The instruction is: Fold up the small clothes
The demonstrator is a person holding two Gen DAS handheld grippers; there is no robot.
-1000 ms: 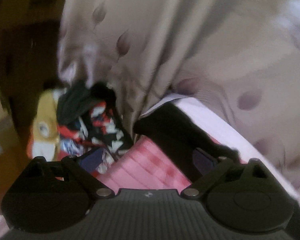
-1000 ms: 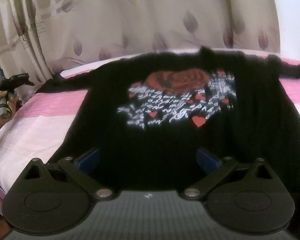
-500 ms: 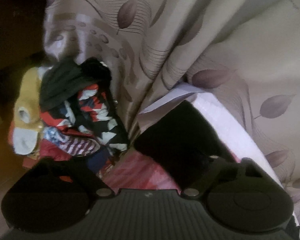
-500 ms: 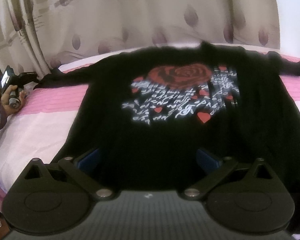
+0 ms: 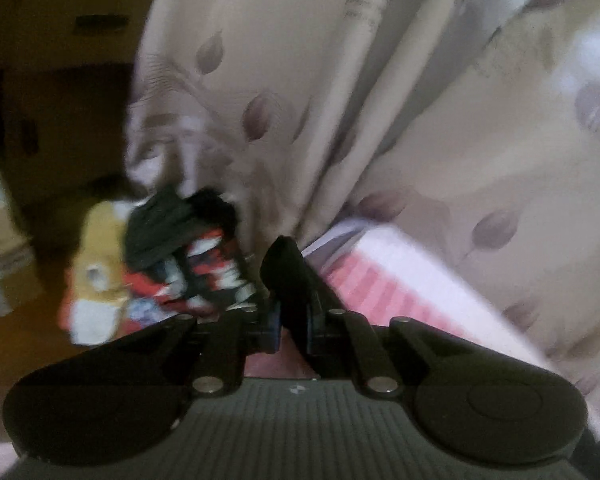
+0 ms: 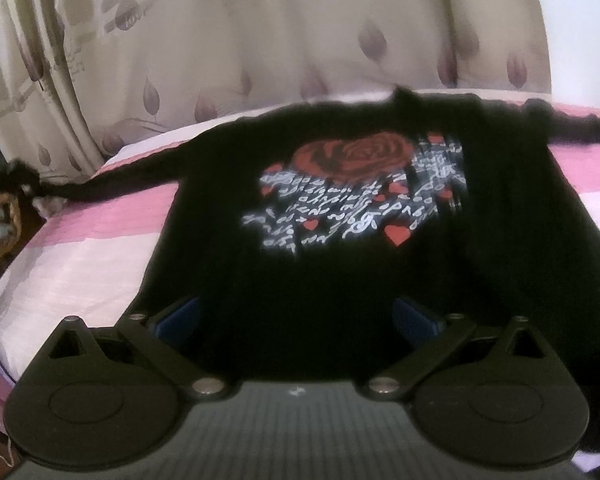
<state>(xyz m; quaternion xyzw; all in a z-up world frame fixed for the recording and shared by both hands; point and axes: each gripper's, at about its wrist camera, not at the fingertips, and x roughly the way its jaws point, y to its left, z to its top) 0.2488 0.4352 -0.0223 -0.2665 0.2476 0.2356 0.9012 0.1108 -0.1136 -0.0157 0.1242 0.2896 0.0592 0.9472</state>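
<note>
Since its jaws have just been closing, the left hand-held gripper [image 5: 291, 322] now pinches the black sleeve tip [image 5: 284, 268] at lower centre, ready to fold inward. Right hand-held gripper [image 6: 296, 314] stays spread over the black shirt [image 6: 340, 248], flat on the pink bed [image 6: 80, 256].

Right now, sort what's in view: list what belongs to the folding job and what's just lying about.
In the job:
- black rose-print top, spread on the bed
- its sleeve end, pinched in the left gripper, whose jaws have just been closing
- right gripper, open over the hem

Lying about:
- heap of clothes beyond the bed
- leaf-print curtain
- pink striped bedcover
</note>
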